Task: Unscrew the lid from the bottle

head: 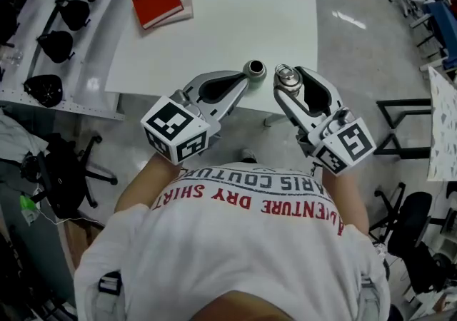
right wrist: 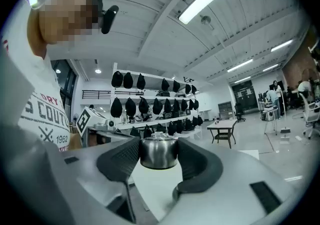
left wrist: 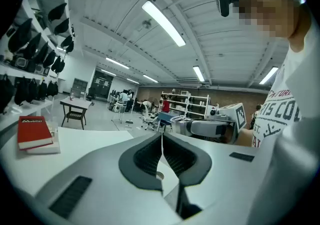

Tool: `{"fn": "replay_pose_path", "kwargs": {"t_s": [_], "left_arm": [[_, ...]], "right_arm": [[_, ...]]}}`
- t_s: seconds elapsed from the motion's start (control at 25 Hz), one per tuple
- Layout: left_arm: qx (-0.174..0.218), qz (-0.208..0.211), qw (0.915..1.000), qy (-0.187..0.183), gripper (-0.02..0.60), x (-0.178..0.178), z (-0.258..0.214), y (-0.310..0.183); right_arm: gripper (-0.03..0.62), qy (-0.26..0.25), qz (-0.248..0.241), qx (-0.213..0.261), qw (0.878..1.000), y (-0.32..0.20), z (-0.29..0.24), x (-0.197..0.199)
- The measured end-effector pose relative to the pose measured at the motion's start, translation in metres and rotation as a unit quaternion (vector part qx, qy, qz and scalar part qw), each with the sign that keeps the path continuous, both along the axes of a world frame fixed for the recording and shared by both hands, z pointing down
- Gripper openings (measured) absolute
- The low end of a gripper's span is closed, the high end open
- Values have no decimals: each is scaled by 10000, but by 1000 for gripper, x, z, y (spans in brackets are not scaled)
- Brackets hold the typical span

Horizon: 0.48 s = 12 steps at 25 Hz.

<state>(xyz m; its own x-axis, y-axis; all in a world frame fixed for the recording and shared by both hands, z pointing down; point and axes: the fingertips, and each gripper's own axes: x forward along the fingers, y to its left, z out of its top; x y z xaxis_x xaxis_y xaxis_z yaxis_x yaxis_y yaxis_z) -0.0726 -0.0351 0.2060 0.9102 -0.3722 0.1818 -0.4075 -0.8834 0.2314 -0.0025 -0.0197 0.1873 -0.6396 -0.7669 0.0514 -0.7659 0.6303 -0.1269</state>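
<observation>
1. My left gripper (head: 245,78) was clenched: in the left gripper view (left wrist: 161,138) its 2 dark pads met along a thin seam with nothing between them. It was held above the near edge of the white table (head: 235,20), pointing roughly level.

2. My right gripper (head: 288,81) was grasping the bottle (head: 288,75). In the right gripper view (right wrist: 158,155) both pads pressed on the sides of the polished steel body (right wrist: 158,152), which stood upright with its narrow neck above the pads. The bottle was in the air, clear of the table.

3. The lid (head: 254,68), a dark round ring with a paler centre, was off the bottle. It appeared to lie on the table just past the tips of the left gripper and just beside the bottle as seen from the head view.

4. Legible writing:
- A red book (head: 157,2) lay at the far left corner of the table on a pale pad. Its white cover lettering appeared to read "Mobilier" (left wrist: 34,131).
- My white shirt (head: 235,241) carried red print, "DRY SHIRT" and "AVENTURE", and grey print, "ARIS COUTUR". The right gripper view showed "1962".

5. Each gripper carried 1 cube with black square markers: left (head: 176,129), right (head: 346,145).
</observation>
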Motion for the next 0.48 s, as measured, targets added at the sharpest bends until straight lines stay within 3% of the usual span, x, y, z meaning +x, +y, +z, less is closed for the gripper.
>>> {"fn": "replay_pose_path", "kwargs": {"t_s": [0.48], "left_arm": [[77,285,9995,-81,32,-15,-1,21]], "right_arm": [[241,-25,355,100,9993,22,-4,-18]]}}
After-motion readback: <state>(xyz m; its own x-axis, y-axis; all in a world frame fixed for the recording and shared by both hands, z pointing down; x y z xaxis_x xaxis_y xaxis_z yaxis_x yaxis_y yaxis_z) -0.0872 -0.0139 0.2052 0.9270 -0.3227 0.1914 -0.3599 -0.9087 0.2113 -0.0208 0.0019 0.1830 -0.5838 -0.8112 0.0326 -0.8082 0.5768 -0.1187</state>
